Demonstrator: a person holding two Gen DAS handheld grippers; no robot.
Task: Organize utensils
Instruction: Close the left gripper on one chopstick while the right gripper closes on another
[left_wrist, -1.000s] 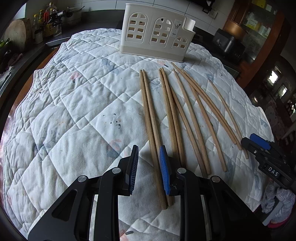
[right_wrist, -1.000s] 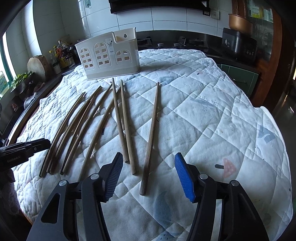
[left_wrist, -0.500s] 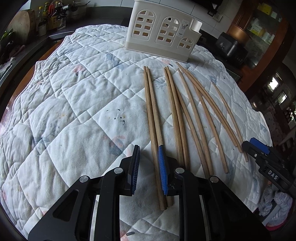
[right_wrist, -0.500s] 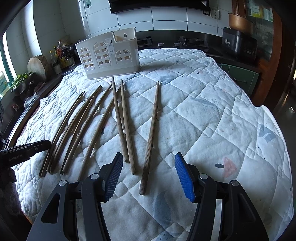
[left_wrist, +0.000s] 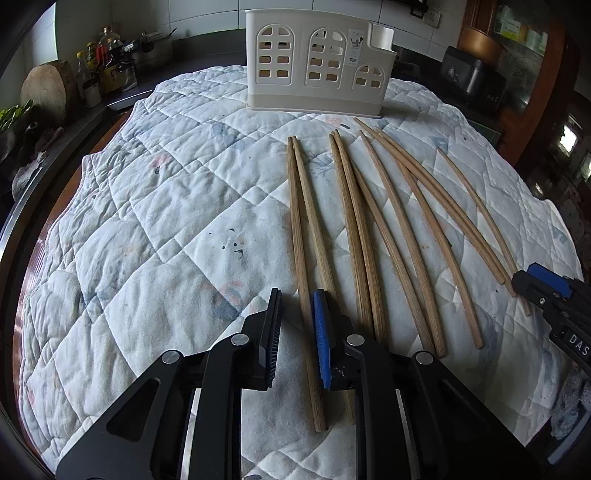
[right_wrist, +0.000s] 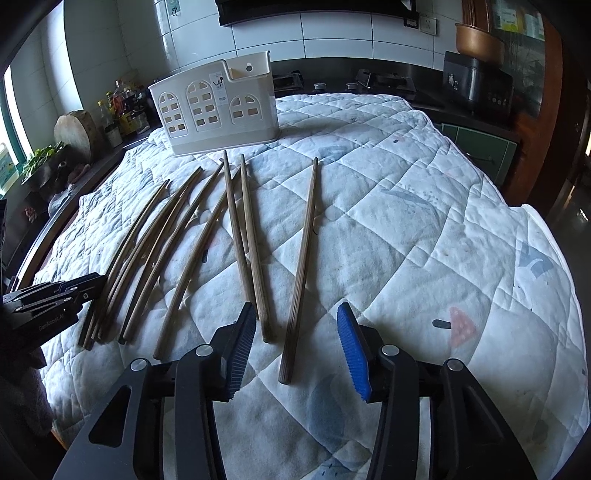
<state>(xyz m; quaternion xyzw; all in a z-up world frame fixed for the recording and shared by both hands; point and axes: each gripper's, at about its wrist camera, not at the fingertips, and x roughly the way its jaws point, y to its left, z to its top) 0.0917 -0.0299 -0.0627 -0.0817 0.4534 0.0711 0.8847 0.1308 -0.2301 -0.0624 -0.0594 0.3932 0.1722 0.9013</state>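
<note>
Several wooden chopsticks (left_wrist: 373, 229) lie side by side on the white quilted cloth (left_wrist: 166, 240), in front of a cream utensil caddy (left_wrist: 317, 70) with arched cut-outs. My left gripper (left_wrist: 297, 332) hangs over the near end of the leftmost chopstick (left_wrist: 301, 258). Its jaws are closing with that stick between them, and a gap shows on both sides. In the right wrist view my right gripper (right_wrist: 297, 347) straddles the near end of the rightmost chopstick (right_wrist: 304, 258). Its jaws are closing too, and the pads do not touch the stick. The caddy (right_wrist: 214, 107) stands at the back left there.
Bottles (left_wrist: 107, 62) and a wooden block (left_wrist: 44, 88) stand on the dark counter behind the cloth at left. A dark cooker (right_wrist: 469, 85) sits at the back right. The cloth's right half (right_wrist: 443, 221) holds no objects. Each gripper shows at the edge of the other's view.
Both pairs of jaws have narrowed around their chopsticks. The left gripper has tipped up a little, so the caddy sits lower in its view. The chopsticks have not moved.
</note>
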